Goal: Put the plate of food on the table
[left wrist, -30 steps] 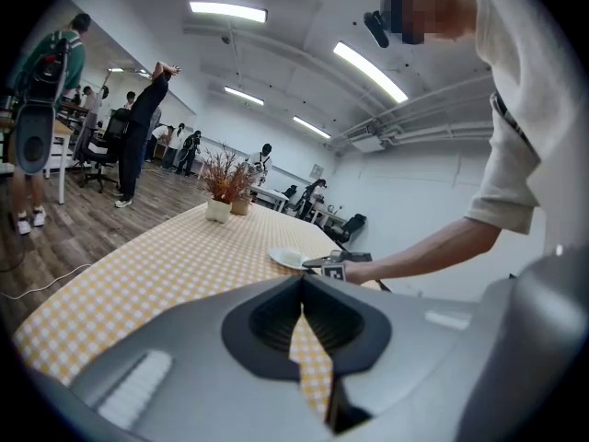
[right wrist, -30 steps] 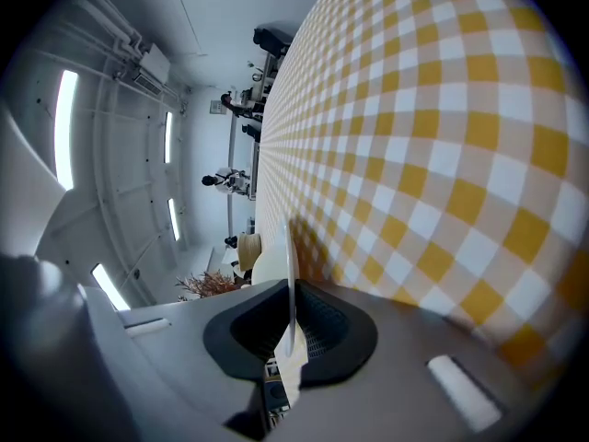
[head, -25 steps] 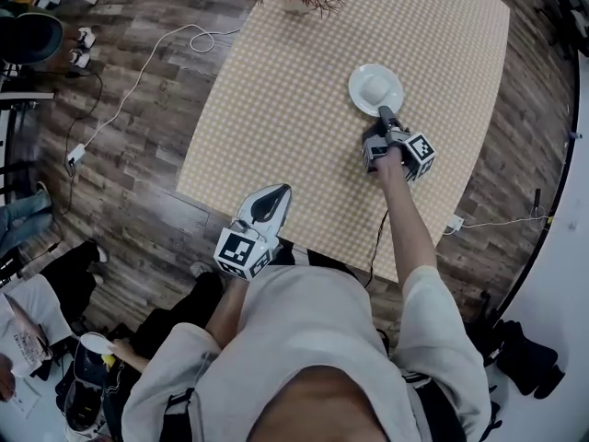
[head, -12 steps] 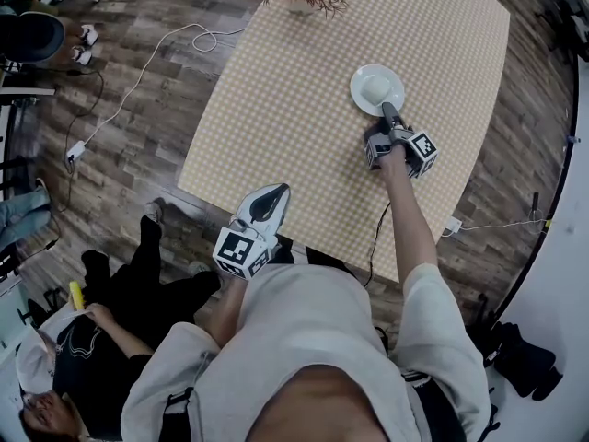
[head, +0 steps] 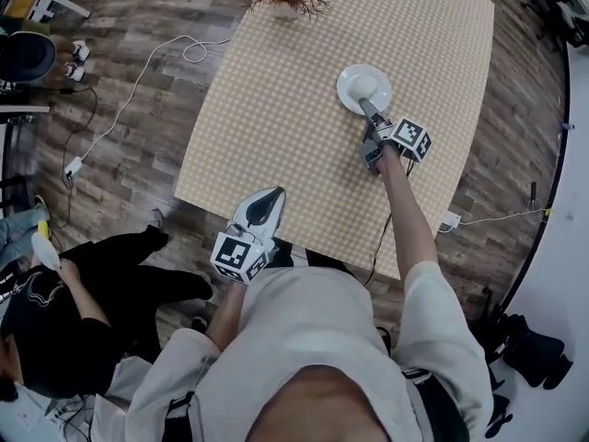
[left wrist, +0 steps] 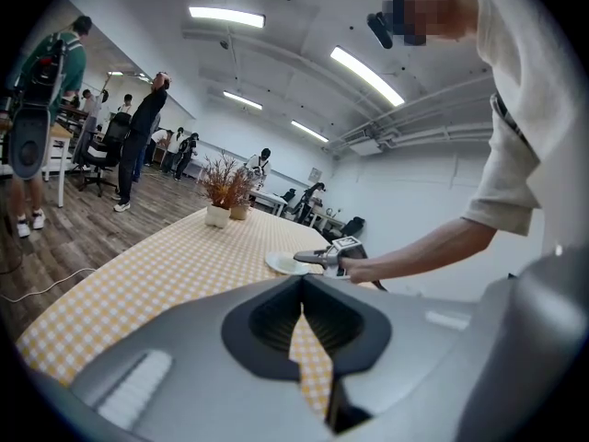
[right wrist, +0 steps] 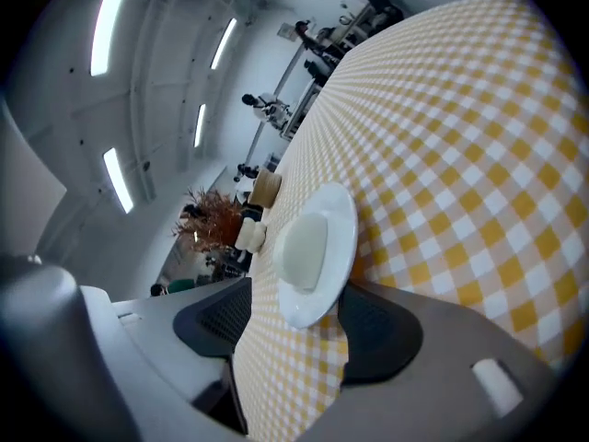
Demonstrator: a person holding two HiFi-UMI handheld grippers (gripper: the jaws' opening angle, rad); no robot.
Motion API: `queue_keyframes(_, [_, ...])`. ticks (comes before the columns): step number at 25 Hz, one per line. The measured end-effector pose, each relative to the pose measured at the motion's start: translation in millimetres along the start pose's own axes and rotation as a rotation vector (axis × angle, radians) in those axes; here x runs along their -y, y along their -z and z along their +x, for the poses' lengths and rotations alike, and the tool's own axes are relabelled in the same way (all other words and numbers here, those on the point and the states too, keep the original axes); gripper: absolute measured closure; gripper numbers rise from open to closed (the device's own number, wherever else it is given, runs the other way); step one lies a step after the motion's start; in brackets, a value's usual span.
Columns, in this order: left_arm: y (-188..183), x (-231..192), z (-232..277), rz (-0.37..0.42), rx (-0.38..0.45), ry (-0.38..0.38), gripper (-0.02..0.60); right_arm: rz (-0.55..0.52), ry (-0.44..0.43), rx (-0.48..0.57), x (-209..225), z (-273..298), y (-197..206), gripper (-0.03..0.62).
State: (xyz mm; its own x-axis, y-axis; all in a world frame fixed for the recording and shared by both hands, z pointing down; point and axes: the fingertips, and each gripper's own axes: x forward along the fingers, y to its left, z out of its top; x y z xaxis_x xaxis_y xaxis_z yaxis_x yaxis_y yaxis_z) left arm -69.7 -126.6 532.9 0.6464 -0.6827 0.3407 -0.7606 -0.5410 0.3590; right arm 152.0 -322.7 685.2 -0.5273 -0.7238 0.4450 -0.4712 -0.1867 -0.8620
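Hanging over the table's (head: pixel 276 109) near edge, the left gripper (head: pixel 272 196) has its jaws pressed together at the tips with nothing between them. That arm is bent and tucked close to the body, apparently idle.

Further right, the white plate (head: pixel 345 86) lies flat on the checked cloth, toward the right half of the table and well in from every edge. A pale mound of food (head: pixel 368 86) sits at its middle. The right gripper (head: pixel 364 105) is at the plate's near rim with its jaws standing wide apart, one on each side of the rim and neither clamping it, so the plate looks set down and released.

The likely trouble is in the withdrawal. The rim sits between the open jaws, and the gripper is rolled to one side. A pull-back that is slanted or too low could hook the rim, dragging the plate across the cloth or tipping it enough to shift the food. Drawing straight back along the jaws should avoid that.

The right arm is stretched nearly straight out over the near edge, and the hand (head: pixel 385 157) is wrapped around the gripper's handle.
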Motion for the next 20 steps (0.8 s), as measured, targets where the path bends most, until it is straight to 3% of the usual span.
queue_keyframes(3, [-3,3,2,0.004,0.002,0.009,0.574,-0.139,0.054,-0.081,0,1,7,0.292])
queue_keyframes(8, [-3,7,5,0.003,0.003,0.019,0.574,-0.491,0.15,-0.231,2,2,22,0.294])
queue_keyframes(11, [-3,13,7,0.003,0.0,0.021,0.574,-0.623,0.202,-0.266,6,-2,25,0.31])
queue_keyframes(14, [-5,15,8,0.003,0.001,0.022,0.574,-0.767,0.288,-0.291,13,-9,25,0.39])
queue_keyframes(16, [-6,15,7,0.005,0.003,0.019,0.574,-0.884,0.337,-0.319,16,-12,29,0.403])
queue_keyframes(20, [-7,15,11,0.008,0.006,0.021,0.574,-0.914,0.381,-0.295,22,-15,26,0.477])
